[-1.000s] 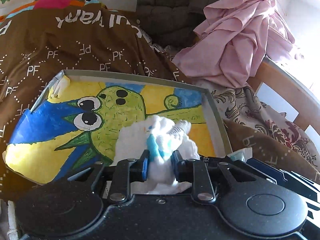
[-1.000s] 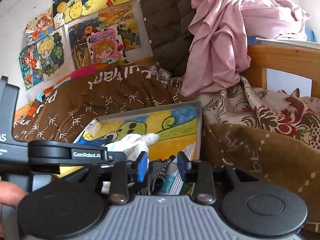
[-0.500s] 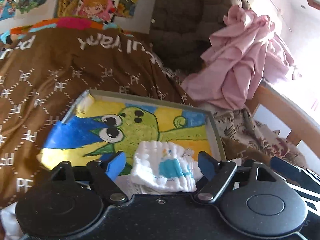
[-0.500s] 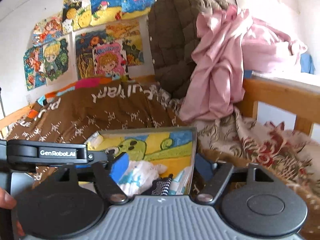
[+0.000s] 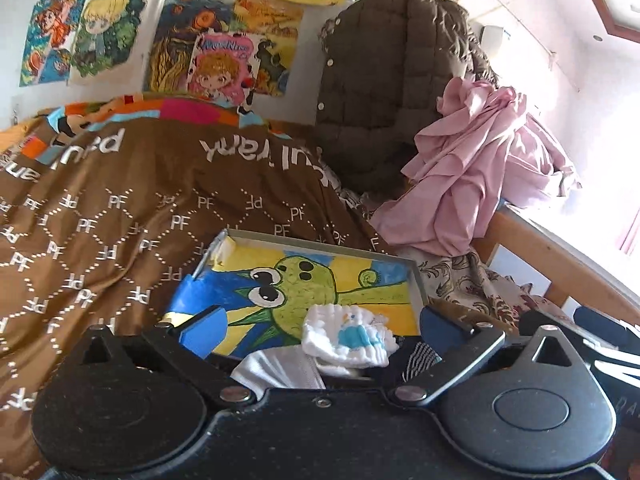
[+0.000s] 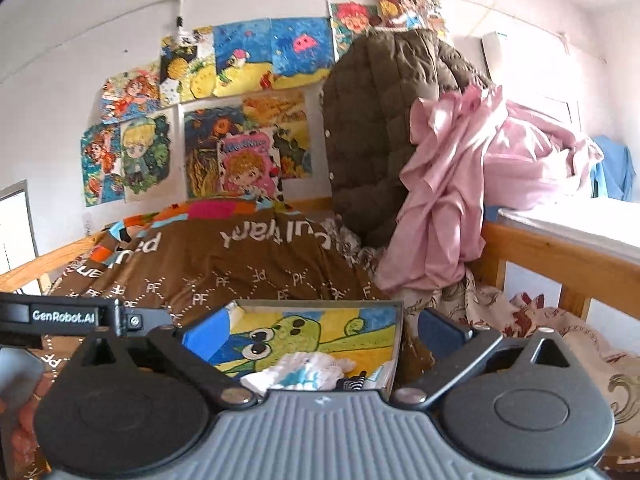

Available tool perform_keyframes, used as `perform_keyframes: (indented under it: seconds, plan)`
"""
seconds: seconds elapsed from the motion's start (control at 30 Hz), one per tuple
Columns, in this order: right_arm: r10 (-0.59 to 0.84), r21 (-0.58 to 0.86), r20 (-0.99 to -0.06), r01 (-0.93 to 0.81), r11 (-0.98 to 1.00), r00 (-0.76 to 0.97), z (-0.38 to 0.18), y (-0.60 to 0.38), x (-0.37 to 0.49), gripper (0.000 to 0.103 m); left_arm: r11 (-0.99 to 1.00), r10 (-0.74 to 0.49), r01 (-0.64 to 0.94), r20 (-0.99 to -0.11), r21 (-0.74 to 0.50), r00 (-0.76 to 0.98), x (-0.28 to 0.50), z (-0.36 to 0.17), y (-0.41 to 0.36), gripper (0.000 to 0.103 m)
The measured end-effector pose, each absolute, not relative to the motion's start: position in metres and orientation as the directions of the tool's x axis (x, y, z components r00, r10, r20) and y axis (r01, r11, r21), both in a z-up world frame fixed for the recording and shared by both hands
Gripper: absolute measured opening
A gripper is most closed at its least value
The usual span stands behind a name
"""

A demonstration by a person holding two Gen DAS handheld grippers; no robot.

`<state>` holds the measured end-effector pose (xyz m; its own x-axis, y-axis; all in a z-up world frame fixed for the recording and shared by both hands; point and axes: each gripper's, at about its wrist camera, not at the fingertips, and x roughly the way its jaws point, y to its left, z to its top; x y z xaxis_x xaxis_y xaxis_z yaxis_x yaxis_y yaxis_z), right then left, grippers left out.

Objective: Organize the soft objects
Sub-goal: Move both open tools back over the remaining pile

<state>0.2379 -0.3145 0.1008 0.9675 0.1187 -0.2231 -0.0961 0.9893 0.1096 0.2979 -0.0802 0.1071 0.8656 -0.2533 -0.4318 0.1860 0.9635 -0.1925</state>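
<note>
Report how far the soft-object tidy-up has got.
Done: a white cloth with a blue print lies in the painted tray beside a striped dark item and a white garment. In hand: nothing; the left gripper and right gripper are both open and empty. Left: the pink fabric heap and quilted brown jacket lie loose on the bed.

1. White wall [image 6: 80, 60], 12 o'clock, covered with cartoon drawings [image 6: 248, 136].
2. Wooden bed rail [image 6: 560, 256], 3 o'clock.
3. Brown patterned bedspread [image 5: 120, 208], 9 o'clock.
4. Bright daylight from 2 o'clock.
</note>
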Motion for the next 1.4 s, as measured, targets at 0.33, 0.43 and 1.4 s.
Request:
perform_keyframes:
  seconds: [0.33, 0.43, 1.4]
  plan:
    - [0.144, 0.098, -0.210, -0.126, 0.987, 0.967, 0.111, -0.291, 0.176, 0.103, 0.975, -0.192, 0.136, -0.354, -0.176, 0.915, 0.207, 0.112, -0.043, 0.102]
    - [0.154, 0.096, -0.209, -0.137, 0.986, 0.966, 0.110, -0.284, 0.158, 0.103, 0.979, -0.170, 0.120, -0.342, -0.165, 0.924, 0.183, 0.109, -0.030, 0.102]
    - [0.256, 0.041, -0.325, -0.257, 0.966, 0.911, 0.055, -0.221, 0.053, 0.103, 0.990, -0.070, 0.011, -0.429, -0.139, 0.901, 0.043, 0.050, 0.042, 0.102]
